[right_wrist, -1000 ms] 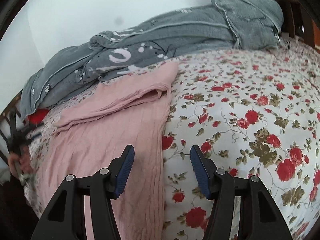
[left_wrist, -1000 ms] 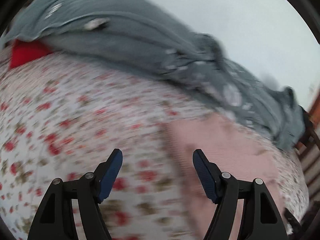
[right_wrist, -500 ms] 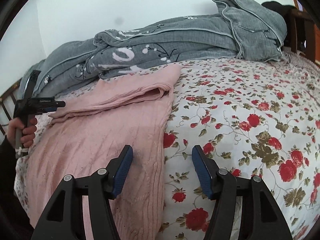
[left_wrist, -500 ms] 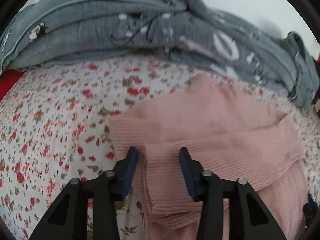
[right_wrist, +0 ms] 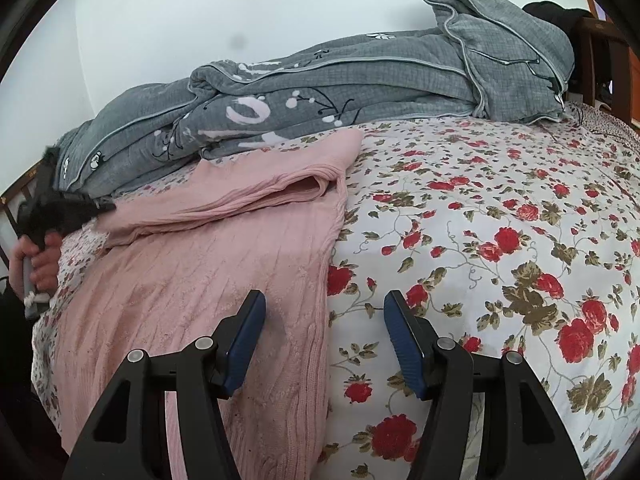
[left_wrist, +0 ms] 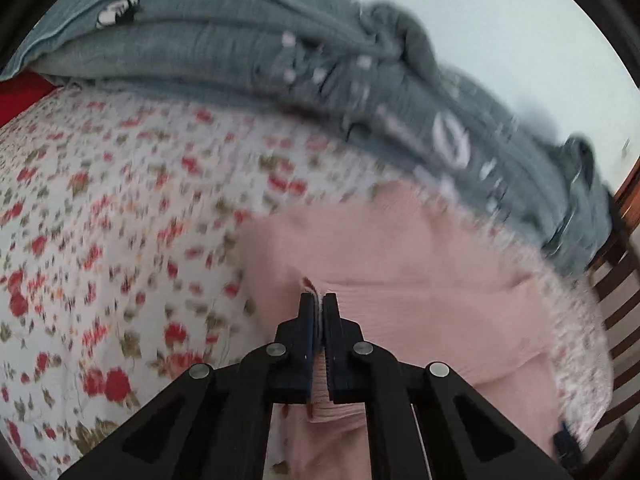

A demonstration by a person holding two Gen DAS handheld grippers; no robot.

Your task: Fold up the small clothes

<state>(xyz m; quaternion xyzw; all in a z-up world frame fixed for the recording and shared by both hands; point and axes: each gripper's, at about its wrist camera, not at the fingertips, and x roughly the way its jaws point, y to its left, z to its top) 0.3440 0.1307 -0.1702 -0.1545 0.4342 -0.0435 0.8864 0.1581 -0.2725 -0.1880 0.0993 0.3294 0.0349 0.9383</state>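
Observation:
A pink knit sweater (right_wrist: 224, 264) lies on the floral bedsheet (right_wrist: 500, 220), one sleeve folded across its top. In the left wrist view the sweater (left_wrist: 420, 280) fills the lower right. My left gripper (left_wrist: 319, 300) is shut on an edge of the sweater's folded sleeve; pink fabric shows between its pads. It also shows in the right wrist view (right_wrist: 100, 206) at the sweater's far left corner. My right gripper (right_wrist: 325, 304) is open and empty, hovering over the sweater's right edge near the bottom.
A rumpled grey quilt (right_wrist: 360, 80) lies along the wall behind the sweater, also in the left wrist view (left_wrist: 280, 52). A red item (left_wrist: 20, 96) sits at the bed's far left. A wooden bed rail (left_wrist: 616, 280) runs along the right.
My left gripper moved onto the folded sleeve and closed on its edge. My right gripper stayed open, almost in the same place.

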